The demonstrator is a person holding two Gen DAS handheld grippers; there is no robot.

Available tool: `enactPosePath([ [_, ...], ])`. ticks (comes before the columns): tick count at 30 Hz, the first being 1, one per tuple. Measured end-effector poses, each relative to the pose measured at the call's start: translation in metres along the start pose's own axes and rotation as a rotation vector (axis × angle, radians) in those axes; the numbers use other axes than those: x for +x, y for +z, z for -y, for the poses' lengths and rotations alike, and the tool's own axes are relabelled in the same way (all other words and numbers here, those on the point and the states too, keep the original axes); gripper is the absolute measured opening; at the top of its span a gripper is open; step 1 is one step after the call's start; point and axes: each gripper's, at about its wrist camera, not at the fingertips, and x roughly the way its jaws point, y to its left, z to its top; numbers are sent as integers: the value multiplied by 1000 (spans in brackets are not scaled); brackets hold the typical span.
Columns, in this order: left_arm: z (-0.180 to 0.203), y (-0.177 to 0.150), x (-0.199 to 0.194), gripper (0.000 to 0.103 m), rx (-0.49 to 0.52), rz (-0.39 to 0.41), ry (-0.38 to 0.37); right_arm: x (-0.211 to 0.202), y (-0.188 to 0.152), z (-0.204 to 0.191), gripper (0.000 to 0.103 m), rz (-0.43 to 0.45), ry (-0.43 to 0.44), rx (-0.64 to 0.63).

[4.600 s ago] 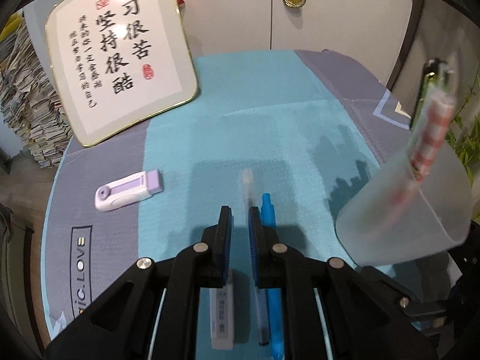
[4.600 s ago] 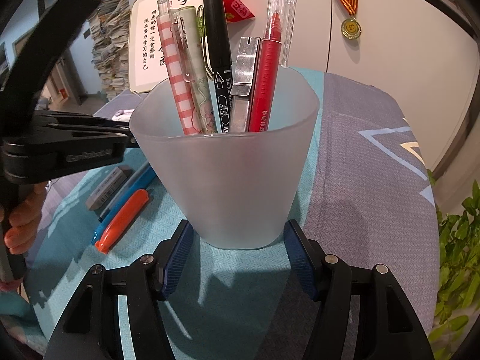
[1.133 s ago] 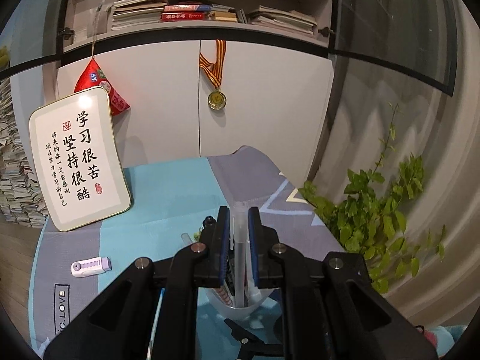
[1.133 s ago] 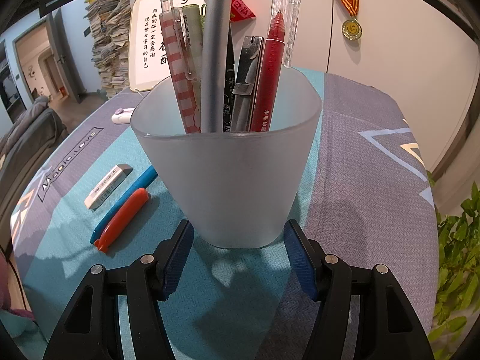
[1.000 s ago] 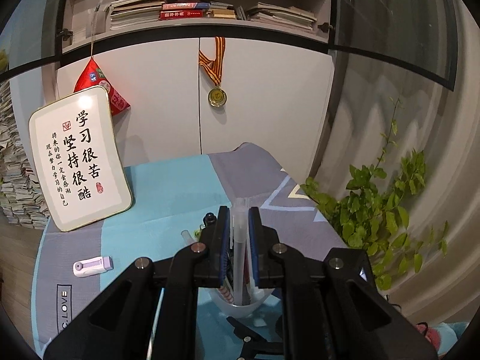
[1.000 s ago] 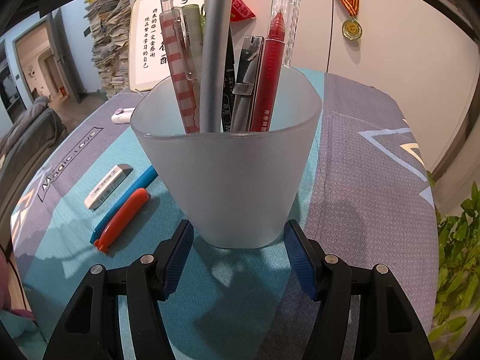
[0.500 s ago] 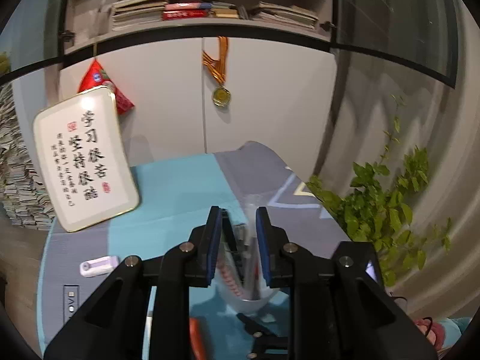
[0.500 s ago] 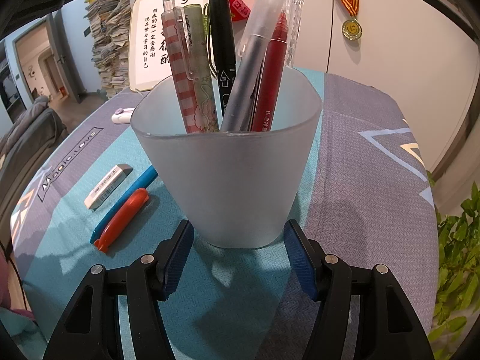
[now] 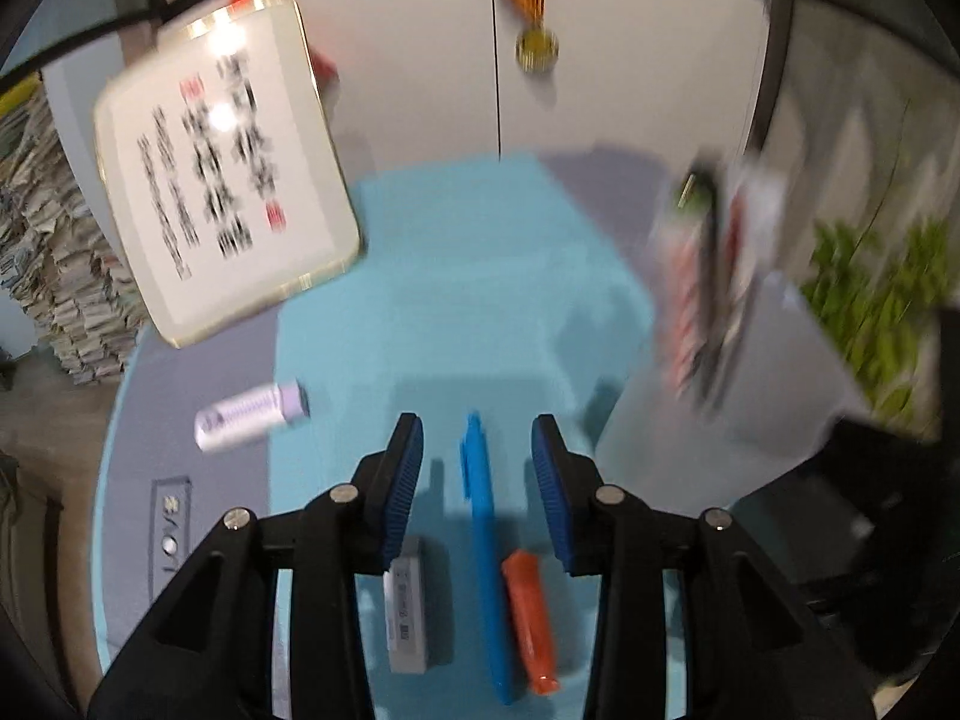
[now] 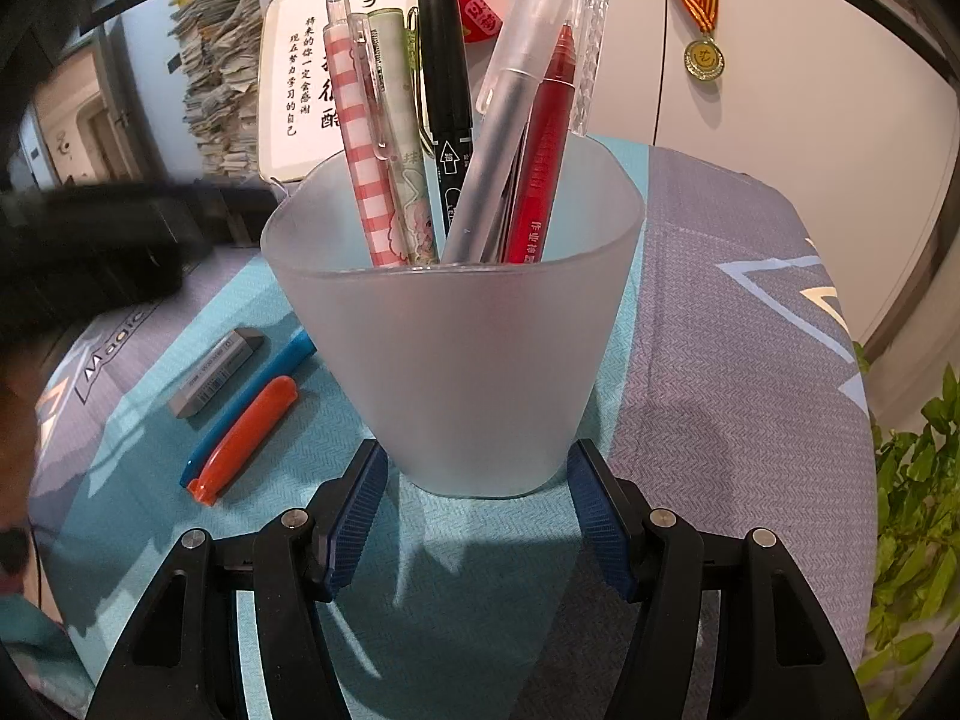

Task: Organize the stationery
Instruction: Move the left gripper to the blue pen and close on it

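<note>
Blue plastic pen (image 9: pixel 483 516) lies on the teal cloth between the spread jaws of the left gripper (image 9: pixel 477 468), pointing to twelve o'clock; it should descend square and pinch mid-barrel, clear of the orange marker (image 9: pixel 531 624). The right gripper (image 10: pixel 474 501), spread, flanks the frosted plastic cup (image 10: pixel 462 348), apparently without clamping it.

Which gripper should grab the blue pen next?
Left. The left gripper is open with the blue pen between its fingers; the right gripper brackets the cup.
</note>
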Motion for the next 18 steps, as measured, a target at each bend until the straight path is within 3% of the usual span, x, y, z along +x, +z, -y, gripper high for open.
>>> enactPosePath([
  [6,-6,-10,35,36,-2,-93,21,0,0,0,65,0,0,0],
  [11,-7,-11,38,34,0,-88,14,0,0,0,65,0,0,0],
  [12,-7,-11,38,30,1,-85,10,0,0,0,65,0,0,0],
  [13,-6,-11,38,17,2,-83,3,0,0,-1,64,0,0,0],
  [14,-5,-11,39,12,3,-85,-6,0,0,-1,64,0,0,0],
  [18,-3,-12,35,11,14,-76,-5,0,0,-1,63,0,2,-5],
])
